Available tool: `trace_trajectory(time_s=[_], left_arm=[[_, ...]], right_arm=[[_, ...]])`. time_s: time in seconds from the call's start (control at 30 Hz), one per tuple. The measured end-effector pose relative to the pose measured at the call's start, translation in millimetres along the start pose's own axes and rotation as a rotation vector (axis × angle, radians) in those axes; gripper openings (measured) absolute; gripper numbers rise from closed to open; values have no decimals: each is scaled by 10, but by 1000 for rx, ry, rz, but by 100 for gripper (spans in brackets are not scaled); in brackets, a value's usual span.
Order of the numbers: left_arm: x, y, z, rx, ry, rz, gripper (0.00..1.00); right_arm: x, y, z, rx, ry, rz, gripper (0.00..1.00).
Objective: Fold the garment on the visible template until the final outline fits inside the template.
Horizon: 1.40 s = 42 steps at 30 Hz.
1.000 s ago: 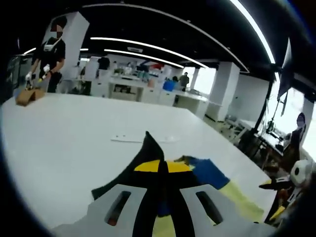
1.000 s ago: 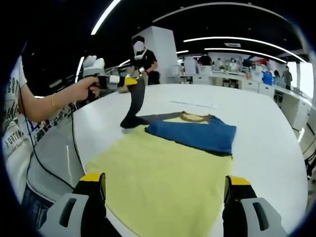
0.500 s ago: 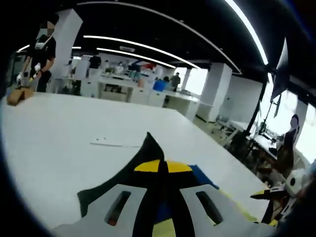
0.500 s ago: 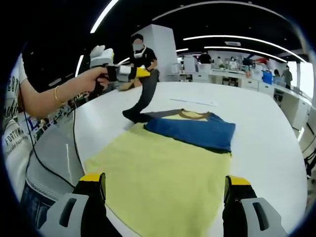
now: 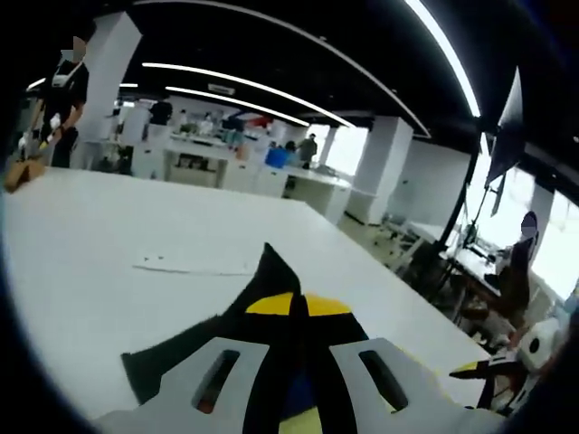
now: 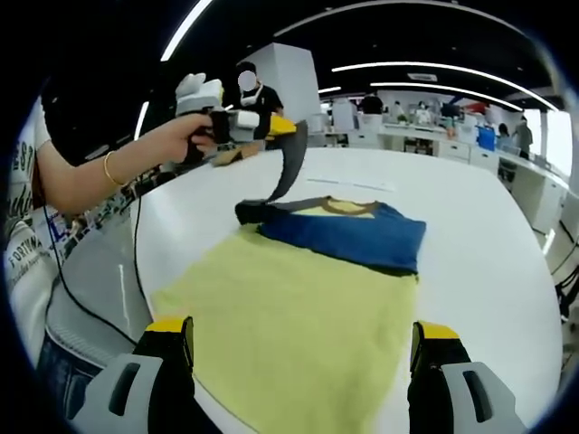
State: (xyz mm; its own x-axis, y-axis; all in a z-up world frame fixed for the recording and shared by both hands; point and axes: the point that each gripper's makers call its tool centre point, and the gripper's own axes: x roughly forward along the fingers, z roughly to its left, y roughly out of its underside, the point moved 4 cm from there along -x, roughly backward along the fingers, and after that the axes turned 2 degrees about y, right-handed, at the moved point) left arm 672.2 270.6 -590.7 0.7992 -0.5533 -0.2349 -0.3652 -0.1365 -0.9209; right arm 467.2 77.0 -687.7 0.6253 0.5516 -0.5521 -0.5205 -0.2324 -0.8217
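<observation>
A T-shirt lies flat on the white table (image 6: 507, 262): yellow body (image 6: 289, 307), blue sleeve (image 6: 348, 237) folded across its chest, brown collar (image 6: 342, 207) at the far end. My left gripper (image 6: 282, 126), held in a person's hand (image 6: 176, 137), is shut on the dark grey sleeve (image 6: 288, 167) and holds it up above the shirt's far left shoulder. In the left gripper view that sleeve (image 5: 271, 271) pokes out between the closed yellow fingertips of the left gripper (image 5: 294, 304). My right gripper (image 6: 301, 333) stands open at the shirt's near hem, holding nothing.
A thin white strip (image 6: 360, 187) lies on the table beyond the collar, also seen as a strip (image 5: 193, 265) in the left gripper view. A person (image 6: 251, 94) works at a cardboard box (image 5: 18, 172) at the far edge. Desks and pillars stand behind.
The left gripper has lifted the dark sleeve higher and carried it rightward, towards the shirt's middle. The right gripper has stayed open in place.
</observation>
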Motion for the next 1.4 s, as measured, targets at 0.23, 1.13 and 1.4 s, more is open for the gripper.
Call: trace_trajectory(time_s=[0.23,1.13,1.4], left_arm=[[125,11,-101,8,20,3,0],[778,555,-770,151,208,161,0],[957,964,-892,177,231,268,0]], right_arm=[[-2,21,-7,6,5,3,99],[-11,132,-167,39,42,11,99],[9,128,-201,40,42,11,99]])
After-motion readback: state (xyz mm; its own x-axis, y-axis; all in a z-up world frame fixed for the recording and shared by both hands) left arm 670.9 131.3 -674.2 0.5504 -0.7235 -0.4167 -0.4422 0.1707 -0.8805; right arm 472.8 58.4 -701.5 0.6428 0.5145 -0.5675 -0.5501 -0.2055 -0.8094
